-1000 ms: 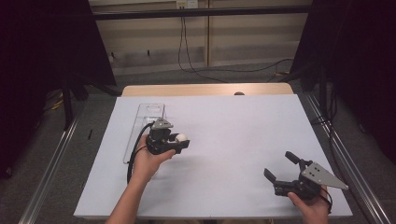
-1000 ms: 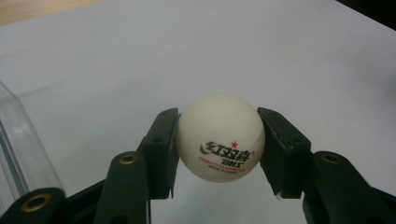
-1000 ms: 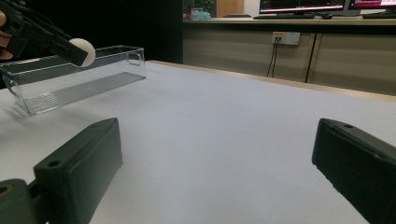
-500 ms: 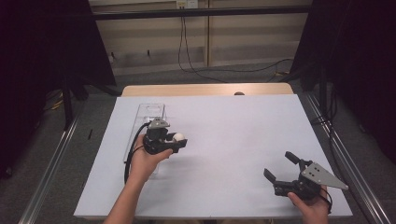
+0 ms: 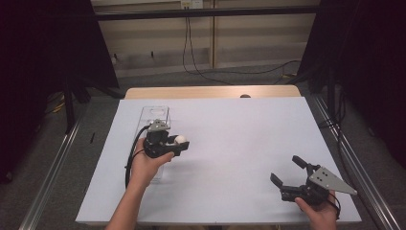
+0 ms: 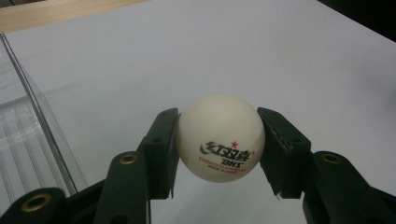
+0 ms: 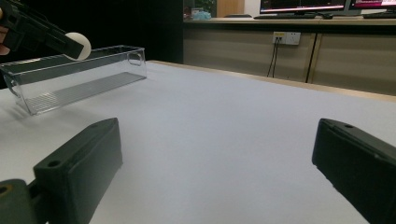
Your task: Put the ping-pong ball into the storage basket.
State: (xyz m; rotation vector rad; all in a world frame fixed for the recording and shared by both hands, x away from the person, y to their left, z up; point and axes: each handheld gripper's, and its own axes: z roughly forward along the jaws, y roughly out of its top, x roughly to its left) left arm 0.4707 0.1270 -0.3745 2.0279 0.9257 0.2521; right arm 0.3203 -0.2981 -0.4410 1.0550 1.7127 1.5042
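Note:
A white ping-pong ball (image 6: 220, 138) with a printed logo is clamped between the two black jaws of my left gripper (image 5: 179, 142), held above the white table just right of a clear plastic bin (image 5: 154, 115). The ball (image 5: 180, 140) shows as a small white dot at the gripper's tip in the high view, and far off at upper left in the right gripper view, ball (image 7: 78, 45) over the bin (image 7: 77, 77). My right gripper (image 5: 289, 172) rests low at the table's front right, jaws wide apart with nothing between them.
The white table sheet (image 5: 239, 134) spreads between the two grippers. A wooden strip (image 5: 210, 92) runs along its far edge. Cables hang on the wall behind, and metal rails (image 5: 52, 163) flank the table.
My left gripper with the ball has drifted slightly left and toward the bin. The right gripper has stayed where it was.

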